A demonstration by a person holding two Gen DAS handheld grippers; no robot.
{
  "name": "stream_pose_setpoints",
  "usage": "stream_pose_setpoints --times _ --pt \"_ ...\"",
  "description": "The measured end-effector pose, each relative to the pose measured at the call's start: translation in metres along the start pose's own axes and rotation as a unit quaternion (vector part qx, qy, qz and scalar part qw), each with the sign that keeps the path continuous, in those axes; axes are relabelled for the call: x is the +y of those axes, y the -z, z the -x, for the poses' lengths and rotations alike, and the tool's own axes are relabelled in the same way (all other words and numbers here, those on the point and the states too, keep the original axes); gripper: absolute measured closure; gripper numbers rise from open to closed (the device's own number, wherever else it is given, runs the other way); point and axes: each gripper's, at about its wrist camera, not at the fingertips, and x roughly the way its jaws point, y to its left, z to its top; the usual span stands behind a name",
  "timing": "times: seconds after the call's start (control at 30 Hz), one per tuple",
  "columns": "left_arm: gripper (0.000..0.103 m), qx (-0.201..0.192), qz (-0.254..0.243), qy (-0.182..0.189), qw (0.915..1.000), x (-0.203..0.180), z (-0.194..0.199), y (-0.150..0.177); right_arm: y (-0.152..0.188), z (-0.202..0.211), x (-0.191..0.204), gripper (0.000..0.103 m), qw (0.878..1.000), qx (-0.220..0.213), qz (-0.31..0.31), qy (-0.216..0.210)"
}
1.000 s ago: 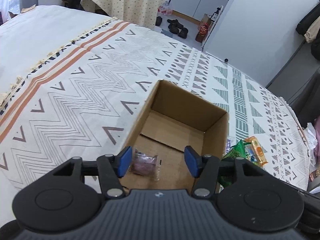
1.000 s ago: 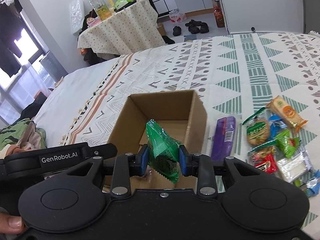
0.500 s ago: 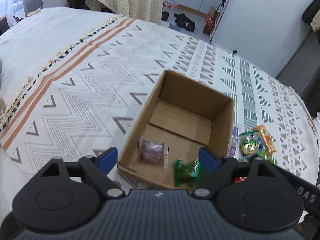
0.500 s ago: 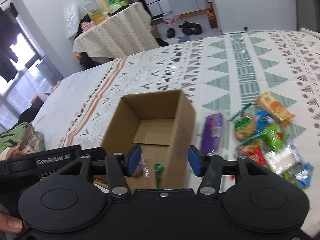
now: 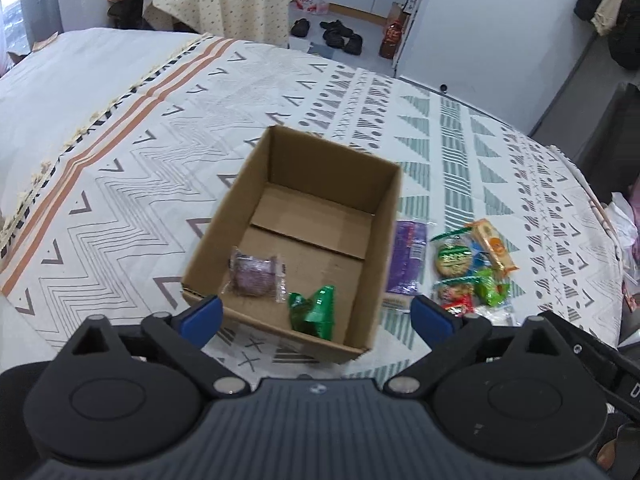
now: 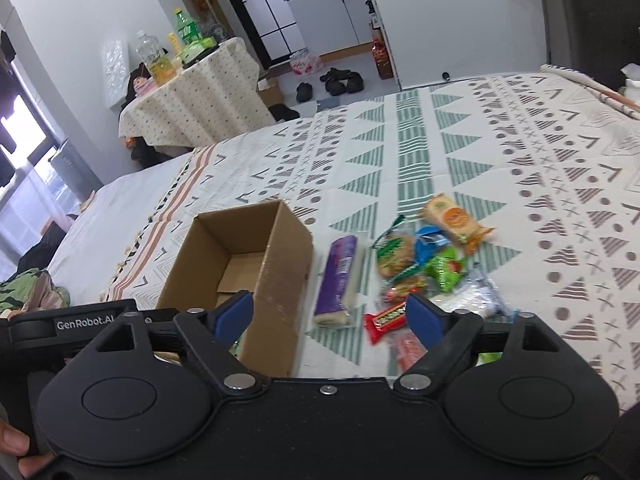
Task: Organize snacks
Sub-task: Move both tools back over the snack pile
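Observation:
An open cardboard box [image 5: 386,216] [image 6: 280,264] sits on the patterned bedspread. Inside it lie a purple wrapped snack [image 5: 256,272] and a green packet [image 5: 314,312]. To the right of the box lie a long purple packet [image 5: 404,260] [image 6: 338,276] and a pile of mixed snacks [image 5: 472,268] [image 6: 432,256], with a red bar [image 6: 386,320] nearest me. My left gripper [image 5: 316,316] is open and empty, above the box's near edge. My right gripper [image 6: 330,318] is open and empty, above the purple packet and the red bar.
The bedspread [image 5: 120,160] spreads left and behind the box. The bed's right edge [image 5: 600,216] is close to the snack pile. Beyond the bed are a cloth-covered table with bottles [image 6: 192,92], shoes on the floor [image 6: 340,82] and a white wall [image 5: 480,20].
My right gripper let the green packet fall into the box, opened wide and moved right toward the snack pile. My left gripper opened wider and pulled back from the box.

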Motion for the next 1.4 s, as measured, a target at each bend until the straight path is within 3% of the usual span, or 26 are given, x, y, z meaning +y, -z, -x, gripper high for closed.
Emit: stream_pose_setpoints --times 0.33,0.77,1.03,1.13,1.27,1.4 --pt "0.0 -0.01 -0.033 0.022 0.9992 -0.038 0.016 0.015 0.006 0.031 -0.032 0.0 1.0 -0.02 -0.018 0.011" --pt "0.0 -0.013 -0.046 0.05 0.9976 -0.075 0.025 0.027 0.018 0.054 -0.08 0.0 0.998 -0.026 -0.053 0.033" --pt "0.0 -0.008 -0.068 0.045 0.9966 -0.101 0.021 0.035 0.027 0.058 -0.108 0.0 0.996 -0.019 -0.076 0.031" --pt "0.0 -0.005 -0.075 0.045 0.9962 -0.109 0.017 0.038 0.031 0.055 -0.118 0.003 0.996 -0.013 -0.084 0.033" --pt "0.0 0.007 -0.067 0.038 0.997 -0.115 0.007 0.04 0.036 0.046 -0.13 0.017 0.995 0.001 -0.096 0.024" --pt "0.0 0.02 -0.072 0.034 0.9967 -0.122 -0.006 0.042 0.039 0.038 -0.141 0.024 0.994 0.01 -0.105 0.02"
